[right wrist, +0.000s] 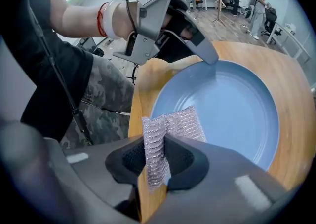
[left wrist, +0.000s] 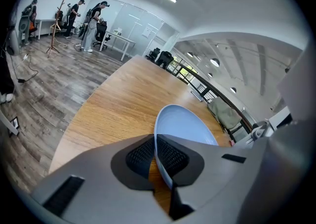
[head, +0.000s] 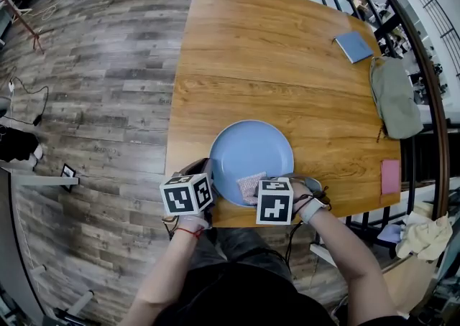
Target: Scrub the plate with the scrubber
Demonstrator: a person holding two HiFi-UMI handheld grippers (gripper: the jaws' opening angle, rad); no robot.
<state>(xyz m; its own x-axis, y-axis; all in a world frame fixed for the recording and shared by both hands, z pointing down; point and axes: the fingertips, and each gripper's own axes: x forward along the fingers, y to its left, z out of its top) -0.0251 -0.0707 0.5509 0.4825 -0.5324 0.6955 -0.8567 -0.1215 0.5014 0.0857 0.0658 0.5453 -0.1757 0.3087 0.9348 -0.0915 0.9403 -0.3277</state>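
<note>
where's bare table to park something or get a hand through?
Free: the far half of the table beyond the plate, left of the blue notebook; also a strip between plate and pink item. Crowded: near edge, where left gripper clamps the plate rim and right gripper holds the scrubber; bag lines the right edge.

Wooden worktop (head: 287, 52) has a blue notebook (head: 353, 46) near its far right corner. An olive bag (head: 395, 98) is slumped along the right edge, and there's some flat pink thing (head: 390, 177) nearer in.
</note>
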